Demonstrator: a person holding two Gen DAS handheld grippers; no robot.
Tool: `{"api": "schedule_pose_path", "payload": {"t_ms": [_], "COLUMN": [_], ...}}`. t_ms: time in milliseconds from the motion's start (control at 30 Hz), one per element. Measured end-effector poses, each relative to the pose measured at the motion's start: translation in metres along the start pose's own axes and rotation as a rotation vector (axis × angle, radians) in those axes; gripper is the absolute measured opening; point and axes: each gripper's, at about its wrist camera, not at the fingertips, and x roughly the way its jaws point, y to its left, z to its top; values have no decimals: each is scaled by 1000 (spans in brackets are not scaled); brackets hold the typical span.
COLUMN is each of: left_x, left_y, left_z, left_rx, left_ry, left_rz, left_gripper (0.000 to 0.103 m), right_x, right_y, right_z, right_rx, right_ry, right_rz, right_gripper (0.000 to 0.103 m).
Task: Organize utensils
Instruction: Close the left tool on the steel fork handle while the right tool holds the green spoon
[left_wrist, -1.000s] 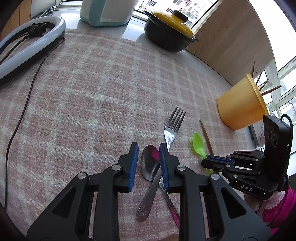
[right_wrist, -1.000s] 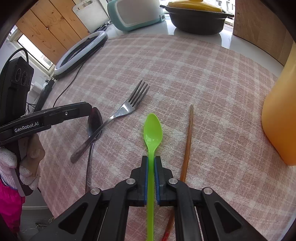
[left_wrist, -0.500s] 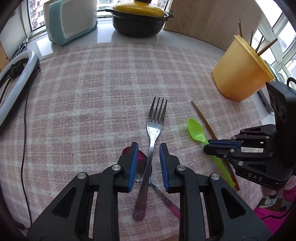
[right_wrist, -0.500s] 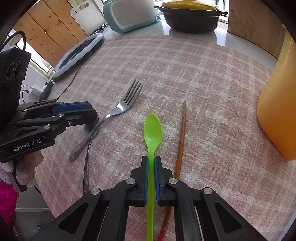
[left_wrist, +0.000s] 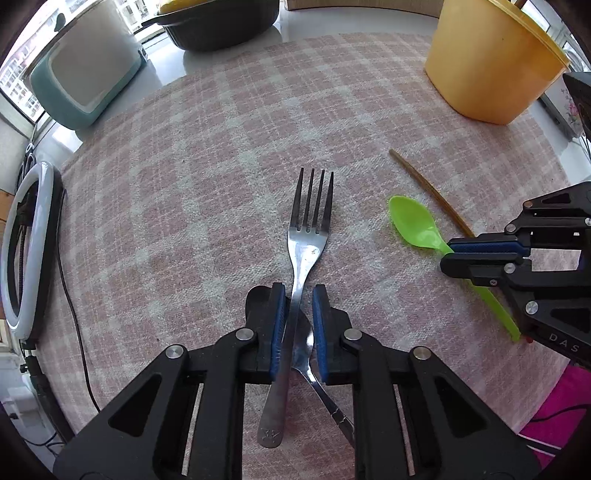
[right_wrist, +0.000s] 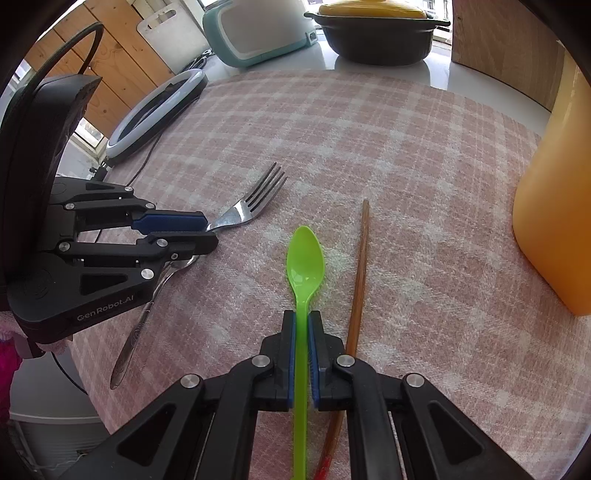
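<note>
A steel fork (left_wrist: 308, 236) lies on the pink checked cloth (left_wrist: 221, 166), its handle crossing a metal spoon (left_wrist: 332, 402). My left gripper (left_wrist: 298, 295) points down over the fork's handle with its jaws closing. The handle runs between the blue pads, and a gap still shows on the right side. From the right wrist view, the left gripper (right_wrist: 207, 230) straddles the fork (right_wrist: 251, 210) just behind the tines. My right gripper (right_wrist: 302, 317) is shut on the handle of a green plastic spoon (right_wrist: 306, 258), which lies beside a wooden chopstick (right_wrist: 360, 266). A yellow cup (left_wrist: 487, 62) stands at the far right.
A teal toaster (left_wrist: 81, 74) and a black pot with a yellow lid (left_wrist: 218, 22) stand at the back edge. A ring light (left_wrist: 26, 240) and its cable (left_wrist: 74, 314) lie along the left side. The yellow cup (right_wrist: 554, 221) is close on the right of the green spoon.
My left gripper slid from over the metal spoon's bowl onto the fork's handle, rolled to line up with it, and narrowed its jaws. The right gripper kept still, holding the green spoon.
</note>
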Motion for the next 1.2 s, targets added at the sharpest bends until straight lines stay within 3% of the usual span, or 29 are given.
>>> {"api": "schedule_pose_path", "payload": {"t_ms": [333, 533, 733, 867, 1000, 1067, 1167, 1200], "left_x": [1, -4, -6, -3, 1, 0, -2, -5], "left_y": [-28, -13, -20, -19, -22, -25, -25, -28], "left_z": [15, 10, 6, 9, 9, 7, 5, 1], "left_rx": [97, 68, 96, 103, 149, 163, 158, 157], "left_ry": [11, 17, 21, 22, 38, 39, 46, 54], "left_rz": [91, 5, -5, -5, 3, 13, 9, -5], "left_gripper": [10, 7, 7, 30, 30, 25, 9, 9], "right_x": [-3, -6, -5, -4, -5, -6, -7, -8], "right_y": [-1, -4, -6, -8, -9, -10, -13, -14], "right_z": [-2, -2, -2, -3, -4, -5, -6, -7], "right_rx": [6, 14, 24, 28, 28, 29, 32, 33], "right_ry": [-7, -14, -15, -11, -11, -12, -14, -14], "right_rz": [5, 8, 17, 21, 20, 21, 22, 22], "right_gripper": [4, 4, 4, 4, 4, 4, 4, 4]}}
